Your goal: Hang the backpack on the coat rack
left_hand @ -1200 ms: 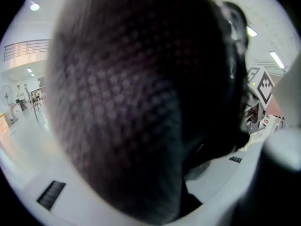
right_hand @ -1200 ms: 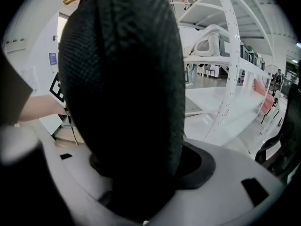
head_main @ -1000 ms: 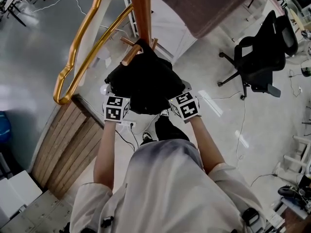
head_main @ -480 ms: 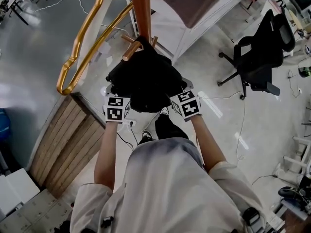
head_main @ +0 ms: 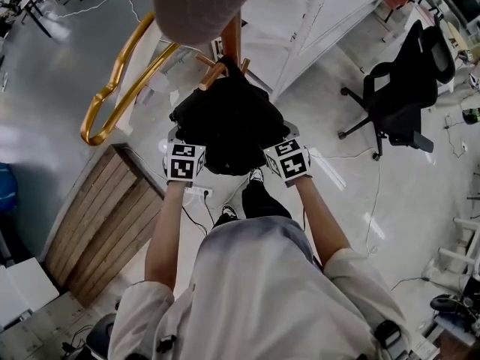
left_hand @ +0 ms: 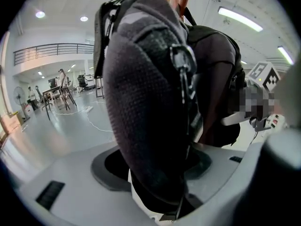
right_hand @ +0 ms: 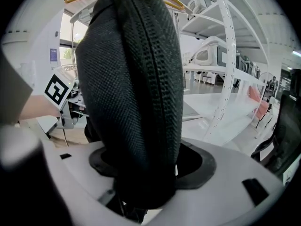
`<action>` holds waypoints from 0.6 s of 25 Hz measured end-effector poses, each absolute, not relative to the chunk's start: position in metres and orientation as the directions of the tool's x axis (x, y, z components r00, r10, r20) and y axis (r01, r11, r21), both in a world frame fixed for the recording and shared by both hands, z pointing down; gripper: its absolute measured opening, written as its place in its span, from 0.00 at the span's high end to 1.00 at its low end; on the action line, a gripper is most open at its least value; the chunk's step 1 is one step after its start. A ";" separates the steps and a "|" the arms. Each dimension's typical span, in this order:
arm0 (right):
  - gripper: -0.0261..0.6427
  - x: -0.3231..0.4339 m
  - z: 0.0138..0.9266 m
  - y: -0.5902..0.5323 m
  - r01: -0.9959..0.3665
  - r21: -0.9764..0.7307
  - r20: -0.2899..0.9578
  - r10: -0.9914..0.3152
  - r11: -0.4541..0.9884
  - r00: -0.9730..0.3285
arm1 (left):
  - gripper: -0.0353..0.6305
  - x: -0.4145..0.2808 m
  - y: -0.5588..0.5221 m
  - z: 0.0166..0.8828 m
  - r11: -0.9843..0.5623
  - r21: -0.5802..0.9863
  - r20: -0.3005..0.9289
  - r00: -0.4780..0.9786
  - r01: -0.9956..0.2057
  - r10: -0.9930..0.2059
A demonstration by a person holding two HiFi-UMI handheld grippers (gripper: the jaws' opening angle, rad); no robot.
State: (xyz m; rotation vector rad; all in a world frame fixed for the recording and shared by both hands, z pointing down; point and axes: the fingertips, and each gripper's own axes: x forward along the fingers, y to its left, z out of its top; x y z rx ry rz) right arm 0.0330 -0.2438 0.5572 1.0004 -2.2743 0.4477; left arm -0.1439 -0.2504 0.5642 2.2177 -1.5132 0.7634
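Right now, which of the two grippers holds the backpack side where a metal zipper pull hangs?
The left gripper: a metal zipper pull hangs on its side of the backpack. The right gripper grips a side showing only a closed zipper line.

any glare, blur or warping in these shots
head view: sharp, soft glare patches on the glossy floor, a blurred pale shape at the top edge; left gripper view: fisheye bend, dark corners, backpack fills the frame; right gripper view: same warp, left edge smeared.

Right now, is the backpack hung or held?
Held: left gripper and right gripper each clamp a side of the backpack. Its top is at the coat rack's pegs; whether its loop is over one, cannot tell.
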 end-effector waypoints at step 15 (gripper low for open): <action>0.49 0.034 0.559 -0.268 -0.765 -0.068 0.643 -0.558 0.641 -0.525 | 0.45 -0.148 -0.252 0.573 -0.357 0.043 0.616 0.306 -0.933 -0.726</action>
